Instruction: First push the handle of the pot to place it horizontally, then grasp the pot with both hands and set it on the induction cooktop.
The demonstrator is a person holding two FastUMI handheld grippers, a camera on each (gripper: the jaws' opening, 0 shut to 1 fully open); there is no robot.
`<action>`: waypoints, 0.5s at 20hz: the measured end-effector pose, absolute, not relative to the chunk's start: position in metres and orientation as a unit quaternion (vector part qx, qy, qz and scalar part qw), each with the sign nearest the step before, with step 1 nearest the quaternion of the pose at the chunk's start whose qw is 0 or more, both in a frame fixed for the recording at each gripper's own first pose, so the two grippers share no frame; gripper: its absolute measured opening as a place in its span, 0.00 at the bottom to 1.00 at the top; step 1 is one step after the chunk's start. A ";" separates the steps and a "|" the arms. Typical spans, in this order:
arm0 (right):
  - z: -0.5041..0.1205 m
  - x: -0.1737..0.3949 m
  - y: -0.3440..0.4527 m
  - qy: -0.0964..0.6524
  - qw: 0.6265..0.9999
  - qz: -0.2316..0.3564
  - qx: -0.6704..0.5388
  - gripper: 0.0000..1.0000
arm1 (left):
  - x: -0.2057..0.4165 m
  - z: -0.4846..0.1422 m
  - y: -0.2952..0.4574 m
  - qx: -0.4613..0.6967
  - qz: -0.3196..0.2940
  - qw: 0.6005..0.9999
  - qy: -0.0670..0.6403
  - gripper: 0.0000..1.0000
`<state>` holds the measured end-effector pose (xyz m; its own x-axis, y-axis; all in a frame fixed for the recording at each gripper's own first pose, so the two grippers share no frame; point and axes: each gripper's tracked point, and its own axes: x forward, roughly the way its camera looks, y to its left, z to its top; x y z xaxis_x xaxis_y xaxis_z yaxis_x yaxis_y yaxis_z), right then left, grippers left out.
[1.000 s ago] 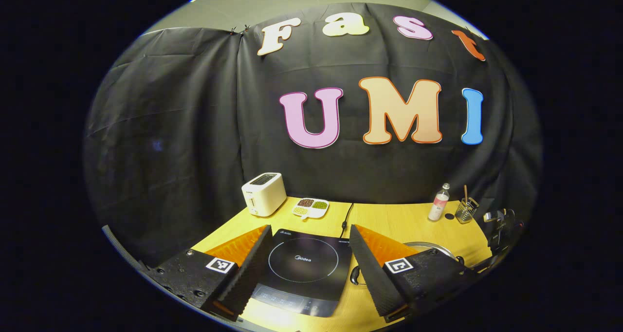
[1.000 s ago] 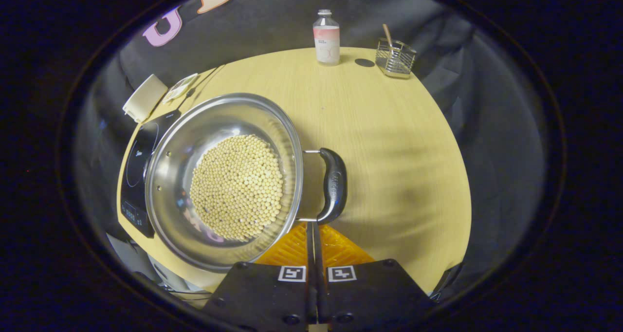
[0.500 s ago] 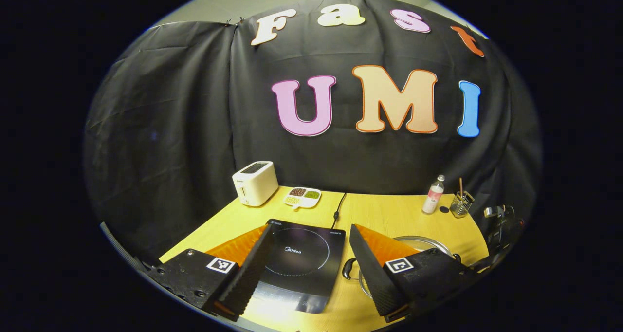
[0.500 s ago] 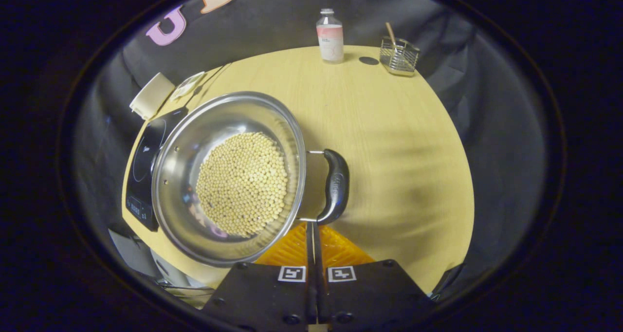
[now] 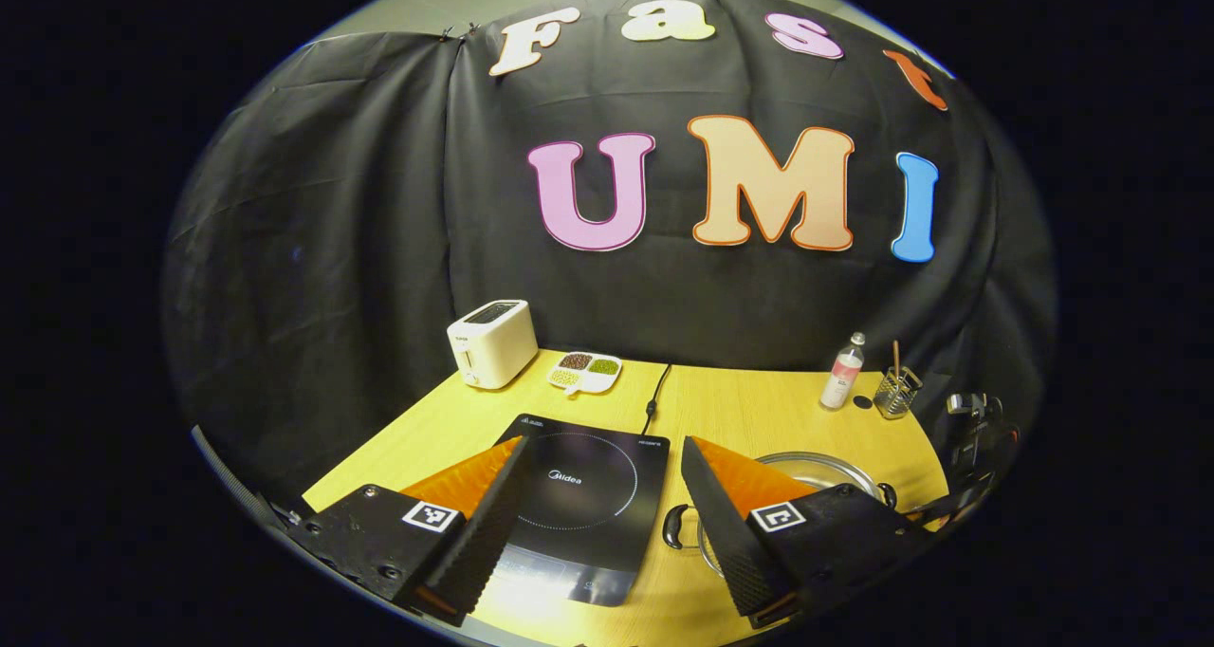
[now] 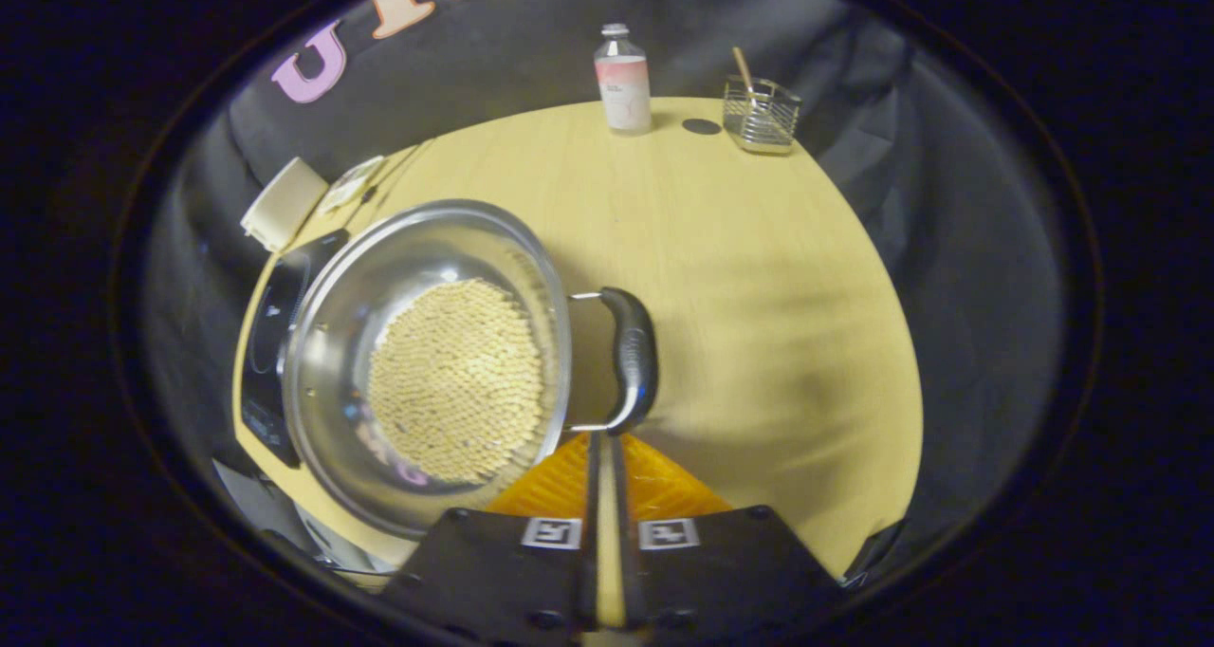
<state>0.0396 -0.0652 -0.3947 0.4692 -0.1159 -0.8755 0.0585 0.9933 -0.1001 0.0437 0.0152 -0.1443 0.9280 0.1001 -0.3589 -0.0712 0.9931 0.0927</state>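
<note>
The right gripper (image 6: 603, 443) has its jaws almost closed, a thin gap between them, empty, just near of the pot's black handle (image 6: 634, 358). The left gripper (image 5: 599, 481) has its jaws spread wide, empty, above the cooktop (image 5: 579, 495). The pot (image 6: 427, 362), holding beans (image 6: 455, 381), sits on the surface (image 6: 759, 277) right of the cooktop.

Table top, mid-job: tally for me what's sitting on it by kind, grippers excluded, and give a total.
Pot: 1
Induction cooktop: 1
Toaster: 1
Divided dish: 1
Bottle: 1
Wire holder: 1
Total: 6
</note>
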 end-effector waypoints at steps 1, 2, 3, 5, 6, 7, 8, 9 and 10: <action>-0.403 0.031 -0.072 0.530 0.846 -0.051 -0.038 0.33 | 0.044 -0.145 0.015 0.038 0.043 0.981 0.185 0.96; -0.410 0.022 -0.075 0.542 0.838 -0.049 -0.038 0.46 | 0.043 -0.146 0.015 0.038 0.043 0.981 0.186 0.96; -0.413 0.018 -0.078 0.549 0.834 -0.050 -0.031 0.50 | 0.044 -0.148 0.016 0.037 0.043 0.981 0.187 0.96; -0.417 0.009 -0.088 0.553 0.830 -0.059 -0.026 0.80 | 0.044 -0.153 0.016 0.038 0.043 0.980 0.191 0.96; -0.415 0.008 -0.093 0.550 0.832 -0.066 -0.021 0.89 | 0.043 -0.156 0.017 0.037 0.042 0.979 0.194 0.96; -0.412 0.011 -0.094 0.546 0.835 -0.069 -0.008 0.93 | 0.044 -0.161 0.016 0.037 0.039 0.979 0.199 0.96; -0.407 0.013 -0.092 0.542 0.837 -0.070 0.012 0.96 | 0.044 -0.167 0.014 0.037 0.036 0.977 0.205 0.96; -0.402 0.014 -0.090 0.538 0.839 -0.068 0.032 0.98 | 0.045 -0.173 0.013 0.037 0.032 0.976 0.212 0.96; -0.394 0.016 -0.088 0.533 0.842 -0.067 0.048 0.98 | 0.046 -0.180 0.011 0.037 0.027 0.975 0.219 0.96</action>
